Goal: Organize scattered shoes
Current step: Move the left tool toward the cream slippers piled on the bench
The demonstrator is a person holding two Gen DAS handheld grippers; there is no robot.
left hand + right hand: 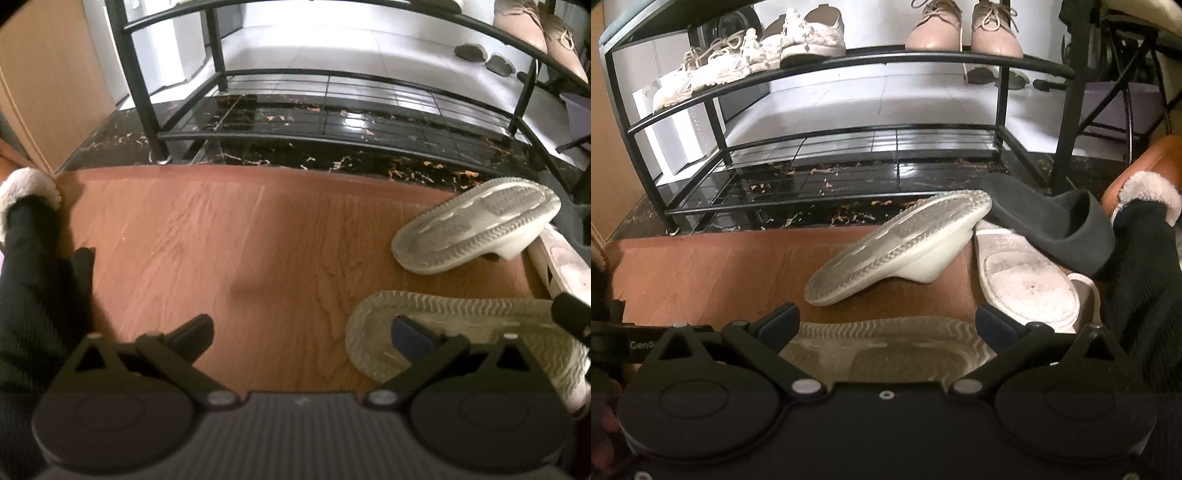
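The left gripper point(301, 334) is spread wide, with nothing between its fingers; it hangs over bare wood floor point(221, 240), and the shoes lie to its right. The right gripper point(886, 321) is also released, and it is nearer: the grey sole point(886, 350) lies directly under it, long axis across the gap. Beyond it lie a white clog point(897, 243), a white sole point(1030, 284) and a dark slipper point(1060, 221), below the rack point(831, 201).

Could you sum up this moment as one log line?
left gripper: open, idle | right gripper: open, above grey sole | lower shelf: empty
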